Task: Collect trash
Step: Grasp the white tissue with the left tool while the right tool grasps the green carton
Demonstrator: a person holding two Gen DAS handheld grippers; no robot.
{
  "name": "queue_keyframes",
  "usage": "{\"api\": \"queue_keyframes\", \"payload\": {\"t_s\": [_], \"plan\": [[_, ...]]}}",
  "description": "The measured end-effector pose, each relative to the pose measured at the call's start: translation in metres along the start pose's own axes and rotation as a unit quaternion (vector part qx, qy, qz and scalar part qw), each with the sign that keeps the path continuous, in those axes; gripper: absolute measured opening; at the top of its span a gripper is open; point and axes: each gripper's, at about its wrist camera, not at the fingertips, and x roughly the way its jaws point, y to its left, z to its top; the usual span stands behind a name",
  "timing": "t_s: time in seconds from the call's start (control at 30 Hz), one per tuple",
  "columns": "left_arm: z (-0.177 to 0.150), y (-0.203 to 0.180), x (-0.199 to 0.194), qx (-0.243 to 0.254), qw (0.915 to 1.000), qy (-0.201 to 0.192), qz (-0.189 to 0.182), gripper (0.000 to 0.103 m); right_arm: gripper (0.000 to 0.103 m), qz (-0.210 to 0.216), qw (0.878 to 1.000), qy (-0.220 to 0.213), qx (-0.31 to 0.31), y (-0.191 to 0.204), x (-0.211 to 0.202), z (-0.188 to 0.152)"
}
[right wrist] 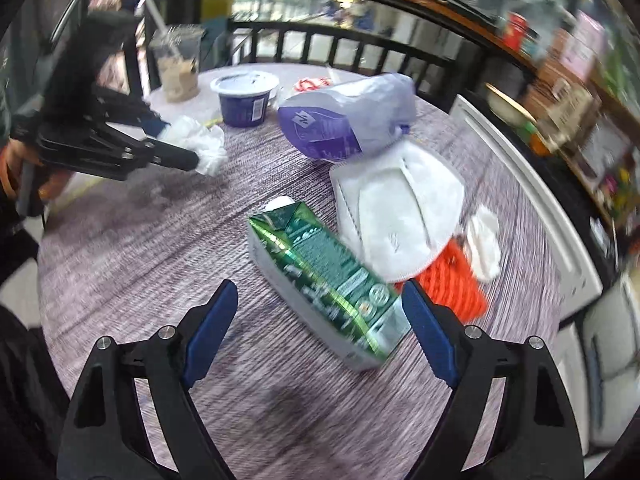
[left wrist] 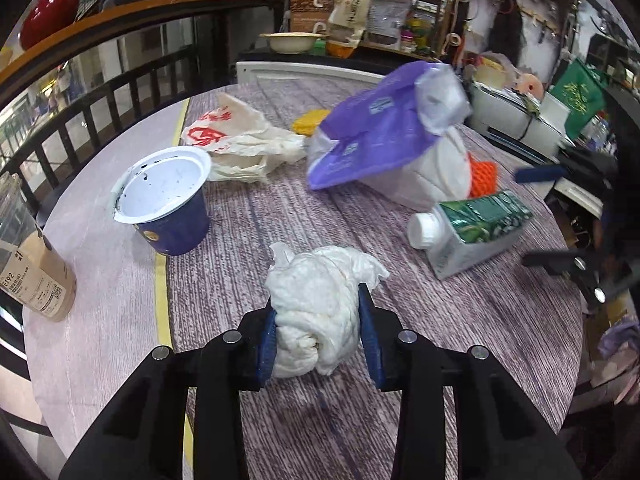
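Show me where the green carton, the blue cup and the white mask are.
green carton (right wrist: pixel 320 276), right wrist view, on its printed side
blue cup (left wrist: pixel 176 228), left wrist view, on its wall
white mask (right wrist: pixel 400 208), right wrist view, on its front

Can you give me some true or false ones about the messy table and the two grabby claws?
1. The left gripper squeezes a crumpled white tissue. True.
2. The right gripper is clamped on the green carton. False: its jaws stand wide open, with the carton's end between them and the pads off it.
3. The green carton stands upright. False: it lies on its side on the table.
4. The blue cup has a lid sealed over it. False: its top is open, showing a white inside.
5. A white face mask lies beside the carton. True.
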Motion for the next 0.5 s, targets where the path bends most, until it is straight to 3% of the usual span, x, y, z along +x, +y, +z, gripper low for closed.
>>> {"api": "queue_keyframes", "payload": {"t_s": [0.2, 0.4, 0.5], "plan": [[-0.009, 0.0, 0.001, -0.004, 0.9999, 0.004, -0.016, 0.036, 0.071, 0.043, 0.992, 0.079, -0.085, 0.001, 0.036, 0.02], [-0.013, 0.003, 0.005, -0.017, 0.9993, 0.008, -0.034, 0.036, 0.069, 0.061, 0.983, 0.115, -0.132, 0.0, 0.065, 0.032], [-0.015, 0.005, 0.007, -0.023, 0.999, 0.01, -0.037, 0.036, 0.062, 0.067, 0.98, 0.129, -0.133, 0.001, 0.075, 0.034]]}}
